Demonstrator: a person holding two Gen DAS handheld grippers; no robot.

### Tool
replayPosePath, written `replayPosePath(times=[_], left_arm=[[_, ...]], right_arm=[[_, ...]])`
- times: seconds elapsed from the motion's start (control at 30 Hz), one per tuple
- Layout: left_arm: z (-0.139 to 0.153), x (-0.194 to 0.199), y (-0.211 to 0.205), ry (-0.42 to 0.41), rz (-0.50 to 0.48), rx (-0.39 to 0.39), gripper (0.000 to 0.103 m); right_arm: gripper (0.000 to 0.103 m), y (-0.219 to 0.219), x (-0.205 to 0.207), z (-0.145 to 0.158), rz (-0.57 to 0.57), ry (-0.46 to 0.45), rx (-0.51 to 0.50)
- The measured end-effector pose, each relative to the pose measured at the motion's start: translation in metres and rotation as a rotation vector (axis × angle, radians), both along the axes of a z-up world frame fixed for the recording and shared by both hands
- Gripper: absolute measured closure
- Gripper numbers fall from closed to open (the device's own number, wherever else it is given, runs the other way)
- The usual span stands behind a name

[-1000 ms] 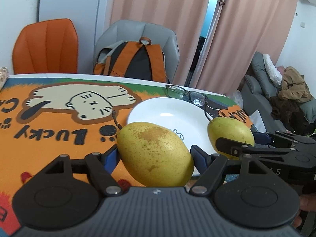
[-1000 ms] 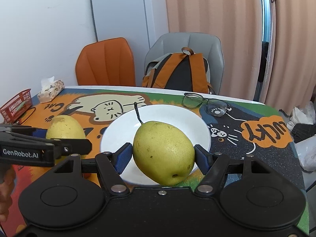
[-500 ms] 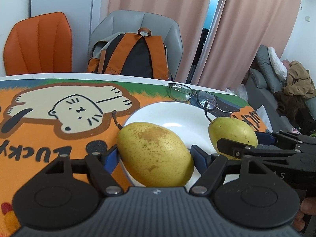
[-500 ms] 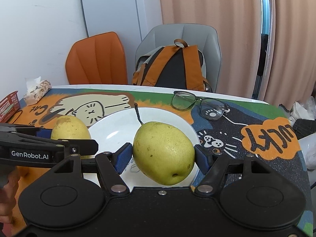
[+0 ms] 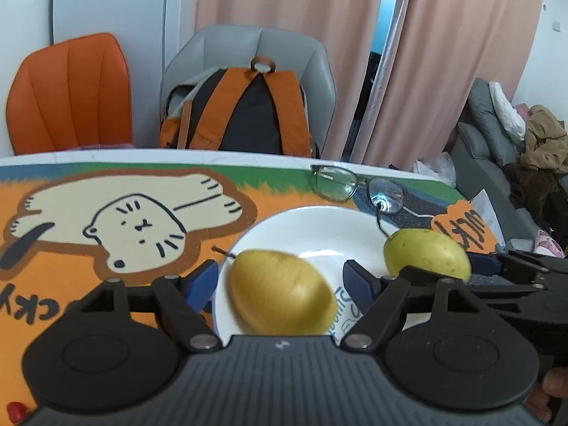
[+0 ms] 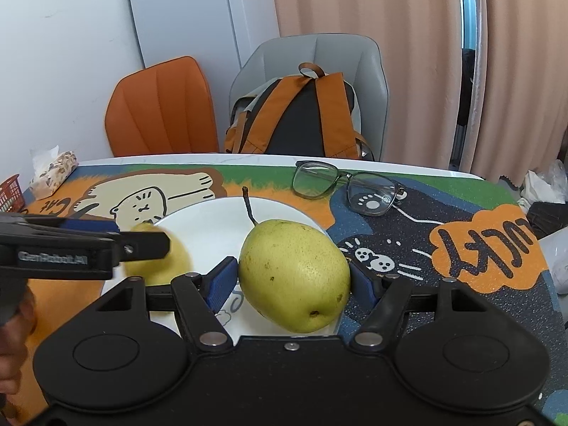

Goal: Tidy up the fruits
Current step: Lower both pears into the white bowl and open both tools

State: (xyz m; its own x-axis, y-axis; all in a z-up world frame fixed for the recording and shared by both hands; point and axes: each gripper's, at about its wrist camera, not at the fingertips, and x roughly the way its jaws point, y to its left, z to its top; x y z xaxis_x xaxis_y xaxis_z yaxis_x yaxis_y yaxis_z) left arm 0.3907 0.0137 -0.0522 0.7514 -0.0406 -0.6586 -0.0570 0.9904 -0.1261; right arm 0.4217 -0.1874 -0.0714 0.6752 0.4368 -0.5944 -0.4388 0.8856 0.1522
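Two words readable: "LUCKY" on mat, "GenRobot.AI" on left tongs.

The white plate is crowded: the left gripper and right gripper sit side by side over it, each with a pear between its jaws, so little room separates them. Glasses lie just beyond the plate's far rim, blocking that way. The mat to the left lies open; a tissue pack and red basket stand at its far-left edge.
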Motion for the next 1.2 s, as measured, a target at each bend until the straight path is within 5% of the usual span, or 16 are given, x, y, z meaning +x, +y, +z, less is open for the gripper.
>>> replayPosePath(times=[0.37, 1.2], left_arm=[[0.01, -0.037, 0.014, 0.023, 0.048, -0.021, 0.024], [0.03, -0.156, -0.008, -0.006, 0.034, -0.019, 0.009]], right_arm=[[0.035, -0.003, -0.008, 0.012, -0.012, 0.005, 0.038], [0.023, -0.029, -0.125, 0.051, 0.003, -0.017, 0.076]])
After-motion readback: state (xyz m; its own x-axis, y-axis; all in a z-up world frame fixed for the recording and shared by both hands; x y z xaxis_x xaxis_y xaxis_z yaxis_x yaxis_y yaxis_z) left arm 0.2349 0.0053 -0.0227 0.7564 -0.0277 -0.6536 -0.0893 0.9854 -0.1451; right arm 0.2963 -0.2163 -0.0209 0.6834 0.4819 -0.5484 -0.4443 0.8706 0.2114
